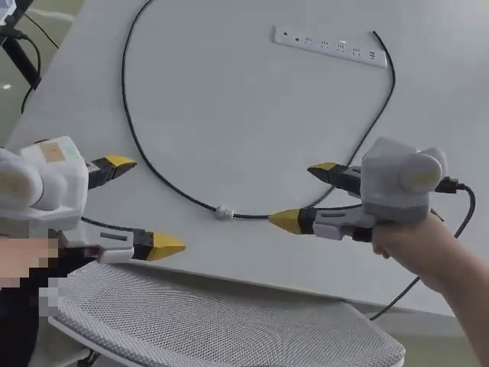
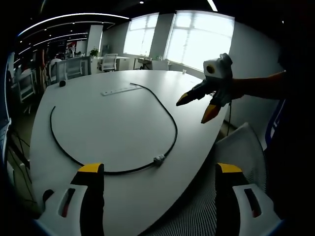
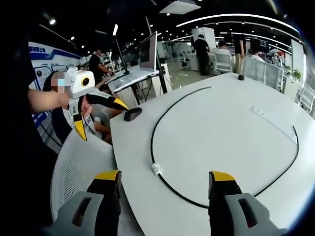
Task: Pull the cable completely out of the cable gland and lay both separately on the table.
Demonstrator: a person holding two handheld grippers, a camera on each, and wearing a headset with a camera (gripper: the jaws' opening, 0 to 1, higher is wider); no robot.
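Note:
A long black cable [image 1: 153, 168] curves in a wide loop across the white table [image 1: 229, 99]. A small white cable gland [image 1: 223, 212] sits threaded on it near the table's front edge, also seen as gland [image 2: 158, 160] and gland [image 3: 155, 168]. My left gripper [image 1: 137, 205] is open at the left, short of the table edge, with nothing between its yellow tips. My right gripper [image 1: 309, 195] is open too, hovering just right of the gland above the cable [image 3: 167, 123]. Neither touches the cable [image 2: 123, 169] or gland.
A white power strip [image 1: 330, 46] lies at the table's far side. A grey mesh chair back [image 1: 229, 321] stands against the near edge, below the grippers. A black mouse [image 3: 132, 113] rests on the table's left end. People and desks fill the room behind.

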